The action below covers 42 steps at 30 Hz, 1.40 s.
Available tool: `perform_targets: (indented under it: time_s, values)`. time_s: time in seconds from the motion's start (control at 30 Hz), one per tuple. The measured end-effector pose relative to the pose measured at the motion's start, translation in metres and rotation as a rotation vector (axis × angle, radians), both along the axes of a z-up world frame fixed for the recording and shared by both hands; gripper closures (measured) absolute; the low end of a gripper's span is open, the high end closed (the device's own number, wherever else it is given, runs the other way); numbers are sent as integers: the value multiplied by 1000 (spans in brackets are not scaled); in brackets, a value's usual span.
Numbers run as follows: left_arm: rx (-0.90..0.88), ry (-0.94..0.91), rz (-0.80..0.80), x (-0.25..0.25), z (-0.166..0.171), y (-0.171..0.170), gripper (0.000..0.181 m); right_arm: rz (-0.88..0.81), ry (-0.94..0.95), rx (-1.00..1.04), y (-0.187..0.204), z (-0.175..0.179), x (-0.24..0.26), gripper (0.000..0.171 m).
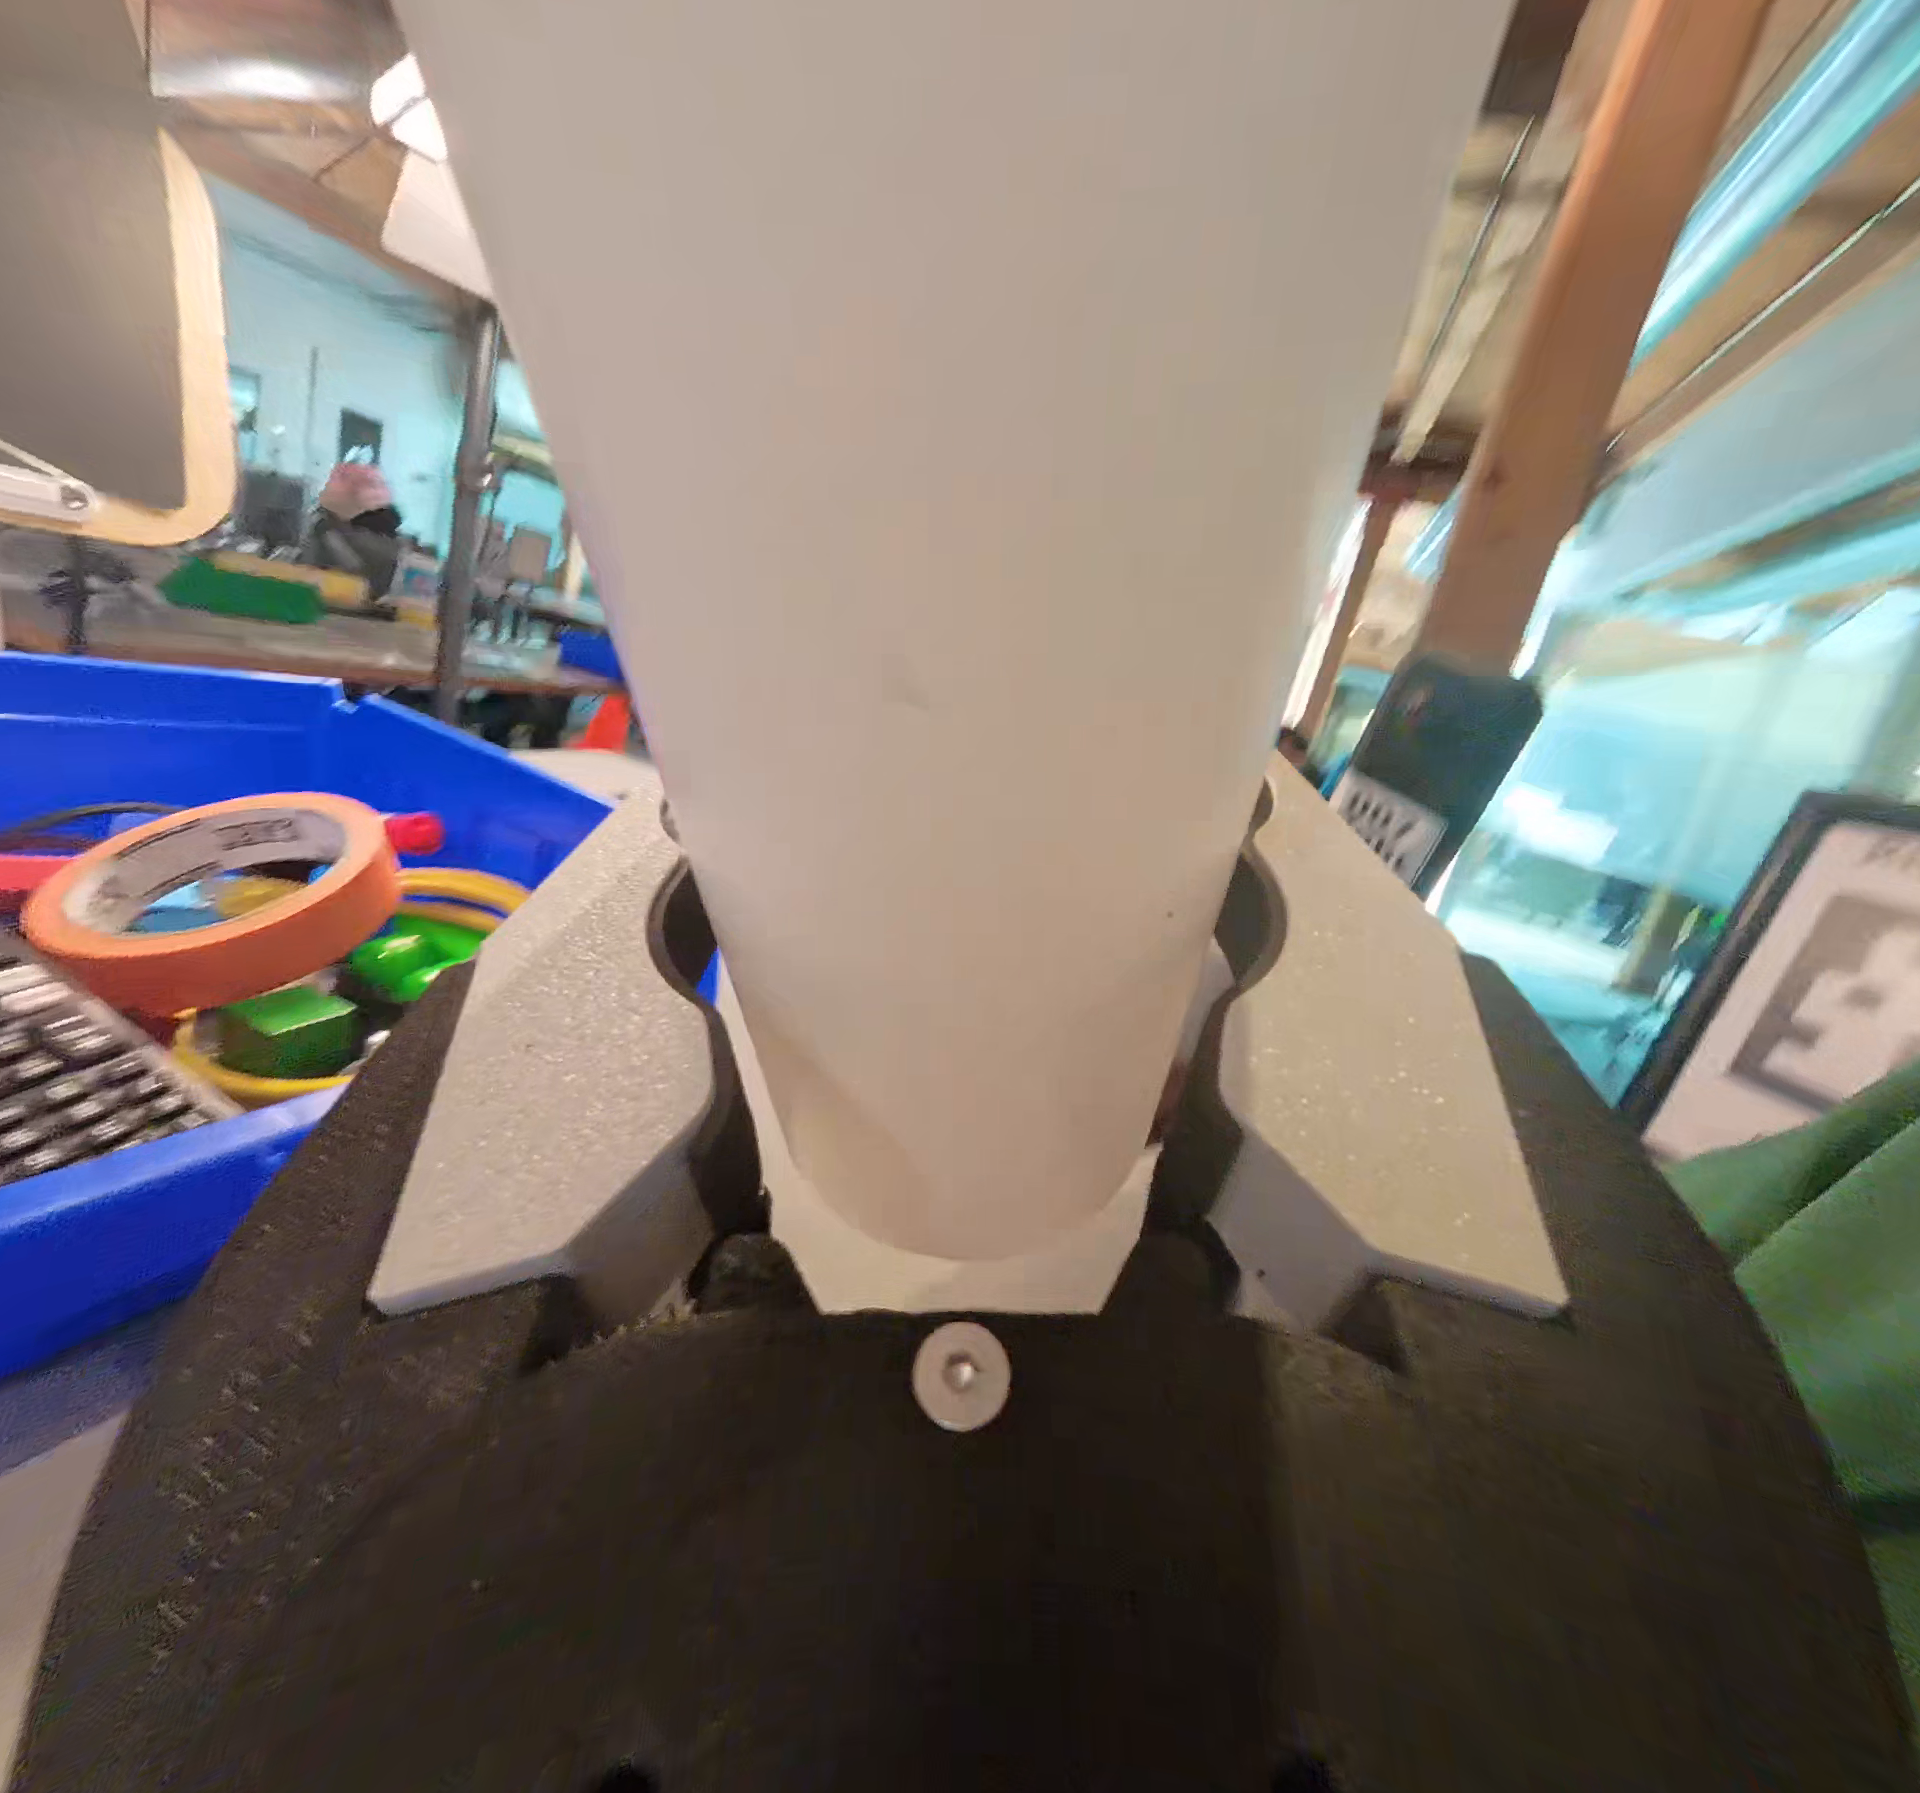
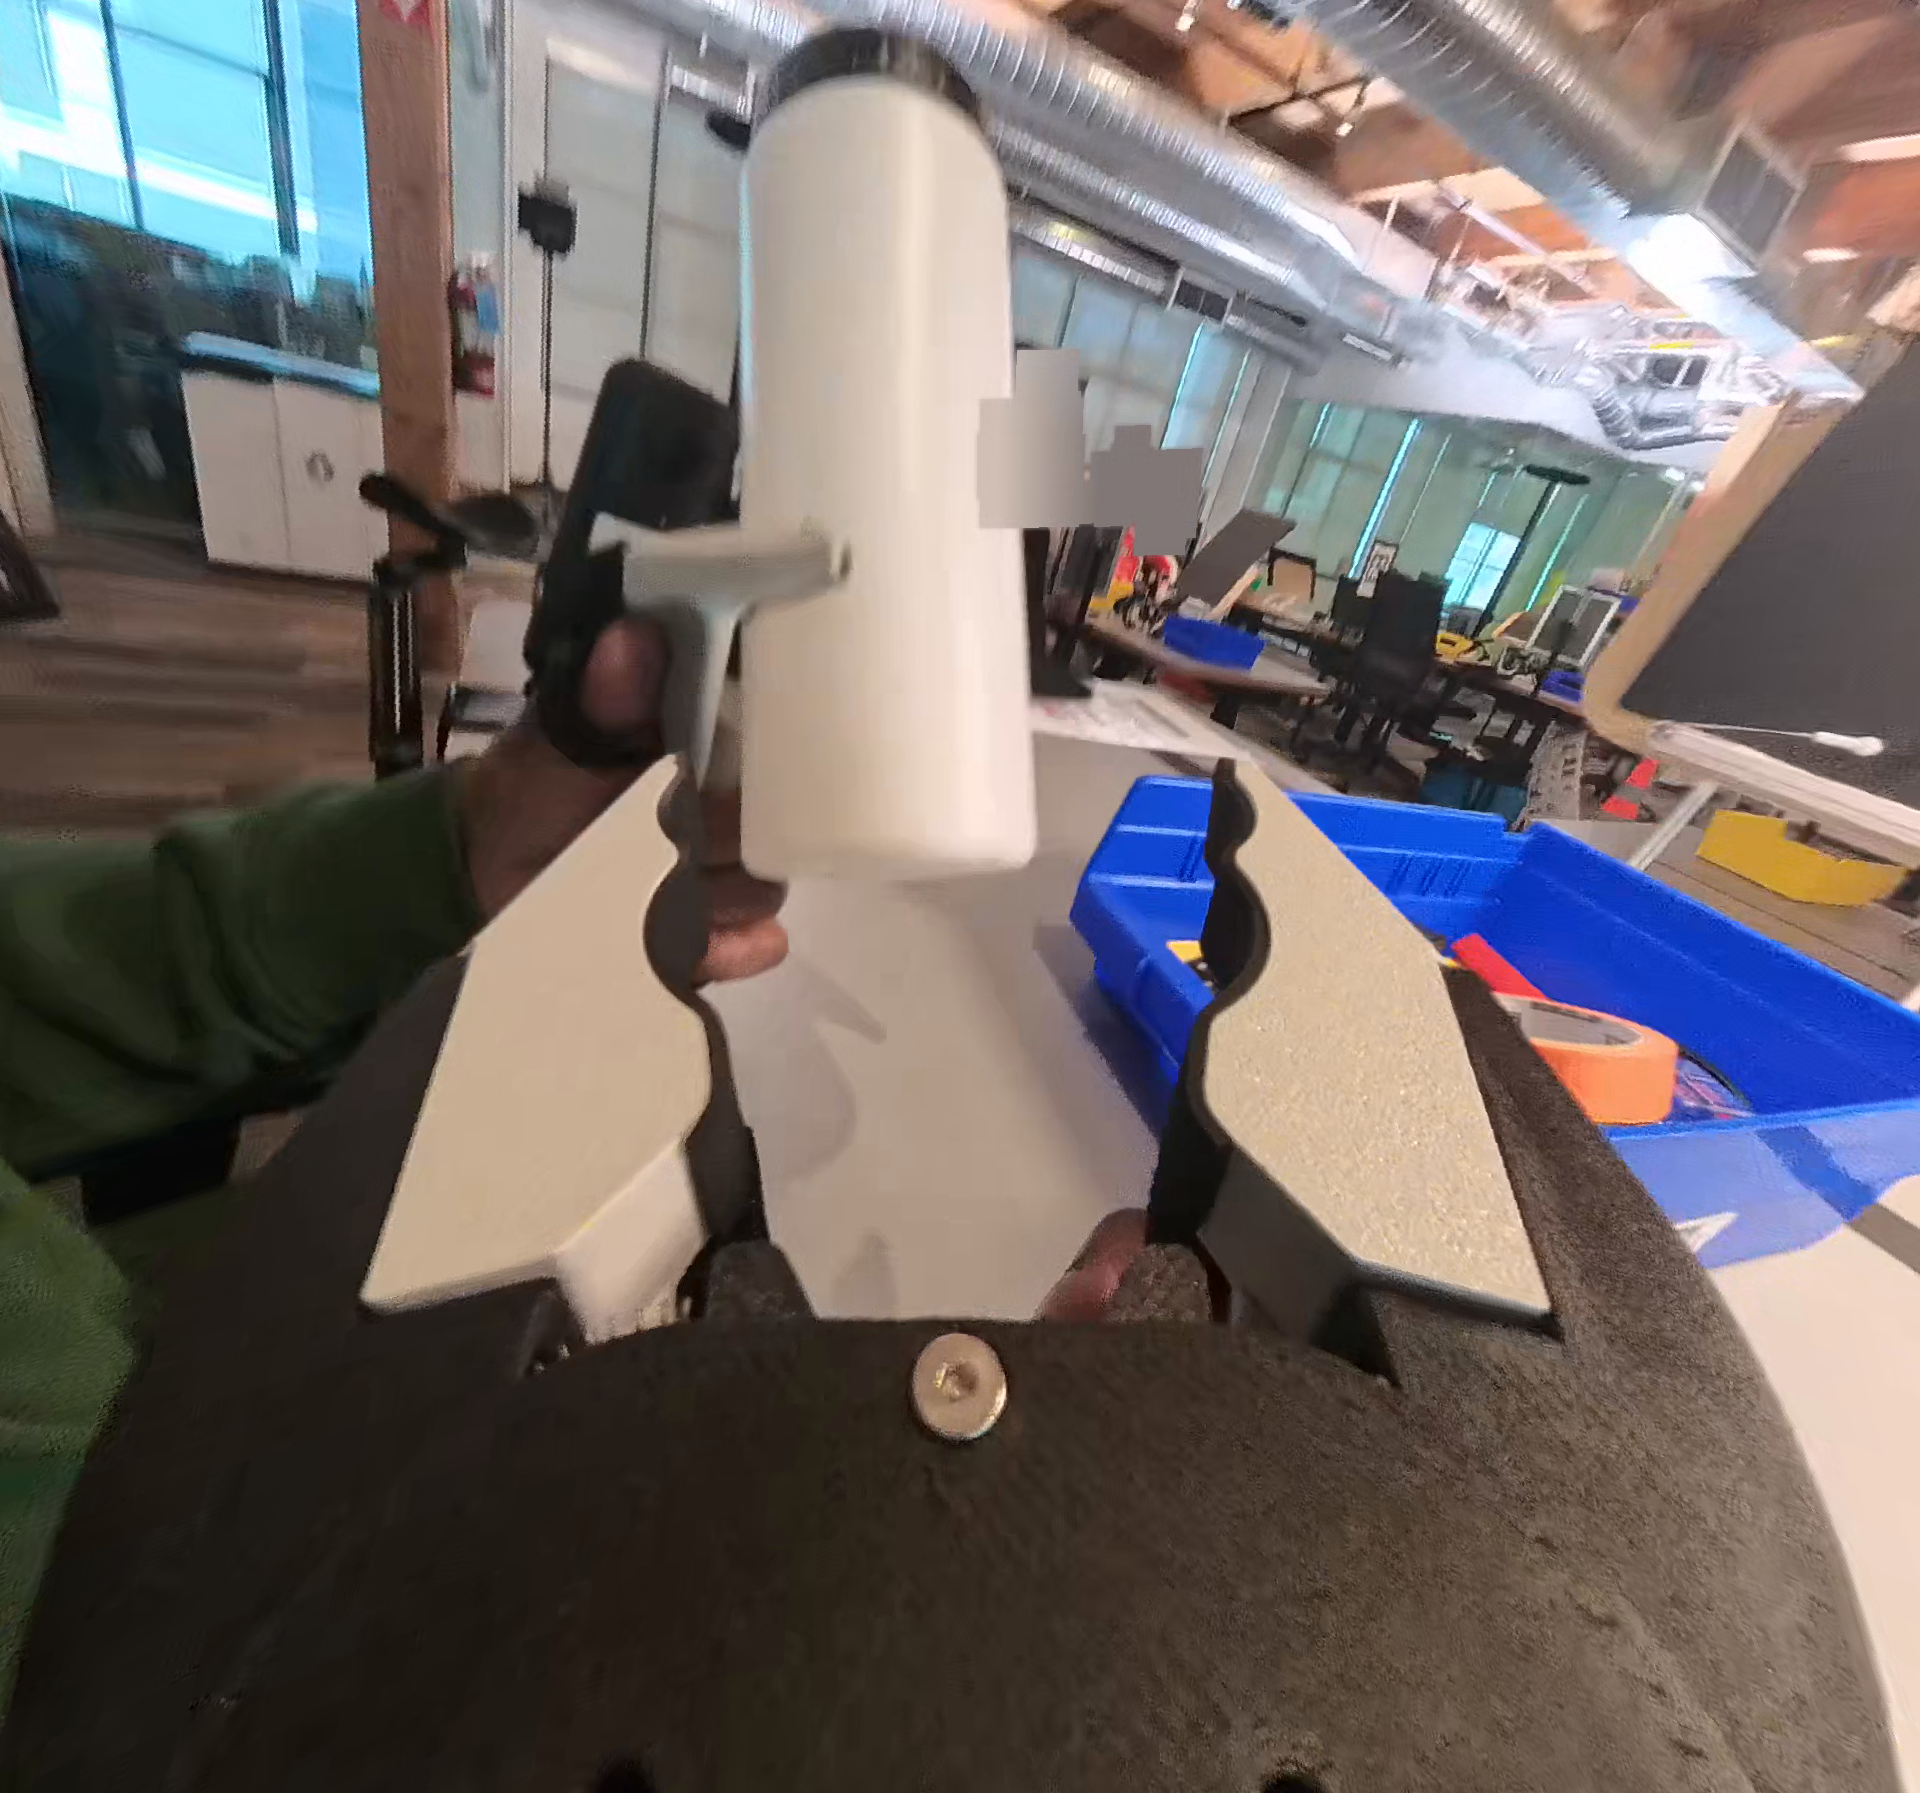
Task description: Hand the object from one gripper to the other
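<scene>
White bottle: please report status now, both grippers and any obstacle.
Left gripper shut on white bottle, held upright in the air. Right gripper open, empty, short of the bottle. Gap between clear; blue bin off to the side.

Both wrist cameras look along their tongs, sharing the blue bin (image 1: 156,1213).

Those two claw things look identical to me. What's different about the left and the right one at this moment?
The left gripper is shut on the white bottle, gripping its side; the right gripper is open and holds nothing. In the right wrist view the left gripper holds the bottle upright above the table, while the right gripper's jaws stand wide apart, short of the bottle, not touching it. Both have the same grey, wavy-edged fingers on a black body.
</scene>
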<state>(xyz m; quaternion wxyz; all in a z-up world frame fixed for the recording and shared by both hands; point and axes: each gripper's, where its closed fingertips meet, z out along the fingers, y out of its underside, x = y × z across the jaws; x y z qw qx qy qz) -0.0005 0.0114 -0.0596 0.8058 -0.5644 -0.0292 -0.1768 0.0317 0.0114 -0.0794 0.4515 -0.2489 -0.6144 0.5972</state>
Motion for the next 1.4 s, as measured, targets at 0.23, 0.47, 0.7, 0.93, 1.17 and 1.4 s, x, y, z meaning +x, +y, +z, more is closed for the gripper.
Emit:
perform_targets:
  time_s: [0.23,0.47,0.7,0.93,1.17,1.4]
  values:
    - [73,-80,-119,15,7,0,82,-95,47,113,-18,-10,-11,67]
    - [-29,-9,-207,37,-8,8,82,-171,148,187,-6,-1,-7,66]
    - [-58,-50,-369,57,-12,6,81,-242,176,443,-19,-25,-15,65]
    - [-68,-44,-390,63,-14,6,81,-276,242,488,-21,-20,-12,66]
    - [-69,-36,-406,66,-14,5,81,-300,271,518,-21,-19,-10,67]
    - [-53,-35,-413,66,-13,2,84,-354,343,573,-20,-12,-6,67]
